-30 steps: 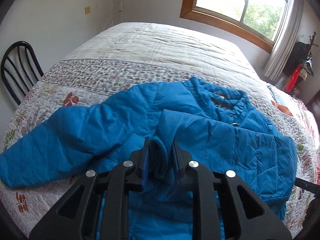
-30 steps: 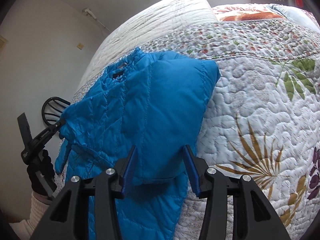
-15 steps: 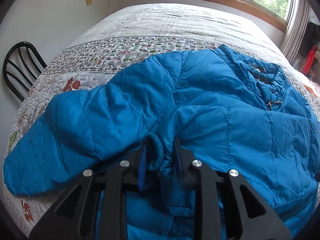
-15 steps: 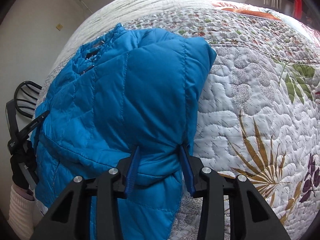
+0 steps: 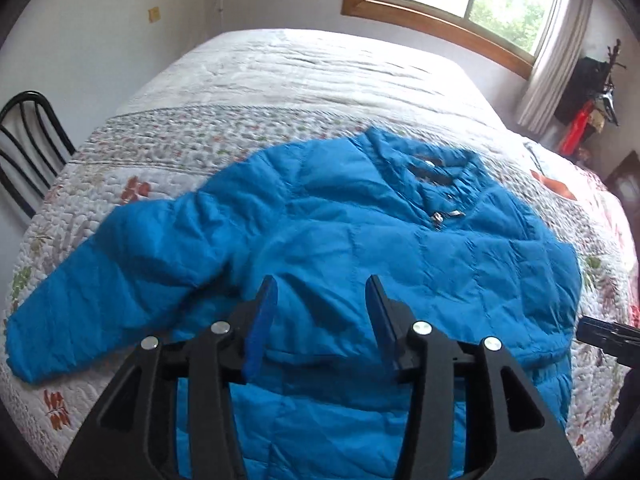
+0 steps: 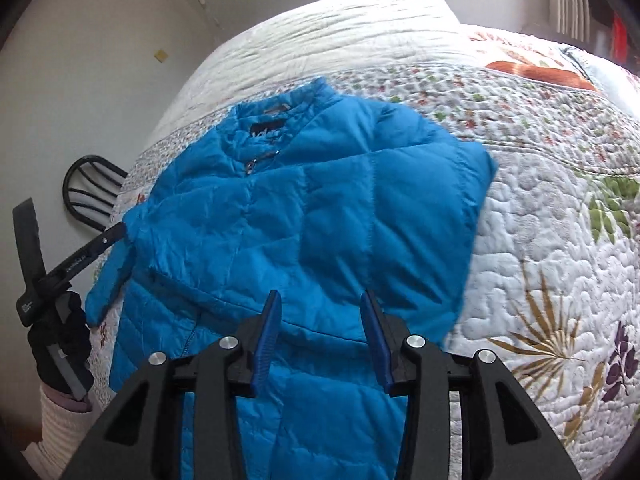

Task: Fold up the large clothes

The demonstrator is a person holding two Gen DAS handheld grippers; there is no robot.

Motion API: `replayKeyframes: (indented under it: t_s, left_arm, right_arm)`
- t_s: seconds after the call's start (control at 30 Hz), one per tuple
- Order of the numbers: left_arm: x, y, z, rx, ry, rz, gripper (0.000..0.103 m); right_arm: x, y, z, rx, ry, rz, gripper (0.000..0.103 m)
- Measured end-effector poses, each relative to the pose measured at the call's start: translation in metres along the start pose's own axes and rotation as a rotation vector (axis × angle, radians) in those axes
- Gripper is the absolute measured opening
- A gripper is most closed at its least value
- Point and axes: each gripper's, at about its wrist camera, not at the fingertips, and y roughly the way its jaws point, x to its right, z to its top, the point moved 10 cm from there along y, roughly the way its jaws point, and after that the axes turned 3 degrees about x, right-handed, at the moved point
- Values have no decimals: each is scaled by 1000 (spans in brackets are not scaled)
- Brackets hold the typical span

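White bedroom walls (image 5: 100,20) surround a wide bed (image 5: 320,80) that fills most of both views. A wood-framed window (image 5: 460,0) with a pale curtain (image 5: 556,48) sits behind the bed in the left wrist view; the right wrist view catches only a sliver of that frame at its top edge. Covering the bed is a quilt (image 6: 540,220), plain cream at the far end and printed with small flowers, palm fronds and purple leaves nearer the cameras.

Lying on the quilt, front up with the collar away from the cameras, is a blue puffer jacket (image 5: 360,248). The left wrist view shows one sleeve (image 5: 112,276) stretched out flat toward the bed's left edge. The right wrist view shows the jacket (image 6: 300,220) with its other side folded in over the body, leaving a straight edge against the quilt.

A black metal chair (image 5: 28,148) stands beside the bed on the left. Only the left wrist view shows dark and red items (image 5: 588,108) in the far right corner.

The left gripper (image 5: 320,284) hangs just above the jacket's lower body, its blue-padded jaws spread apart and grasping nothing. The right gripper (image 6: 318,300) is likewise released, jaws apart over the jacket. The right wrist view also shows the left gripper (image 6: 116,234) from the side, near the outstretched sleeve.
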Motion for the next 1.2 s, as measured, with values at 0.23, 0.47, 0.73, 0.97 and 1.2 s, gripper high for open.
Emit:
replayKeyframes:
  t_s: [0.23,0.47,0.73,0.97,1.2]
  left_arm:
    - [13,59,-50,-155,80,57,47]
    - [6,70,-59,-156,100,32,47]
    - [3,60,-53,-159,83,17,46]
    - [-63,16,-45,-107,-99,39,49]
    - [-86,43,-44,-138,-306,-130,51]
  right_arm:
    - [1,45,-15,-80,1,-75,41]
    - [6,60,-18,-76,1,-117,36]
    - [4,44,-16,-54,6,-108,37]
    - [-15,17,-13,-12,-16,-36,39]
    - [-14,48,-15,-84,8,-67,39]
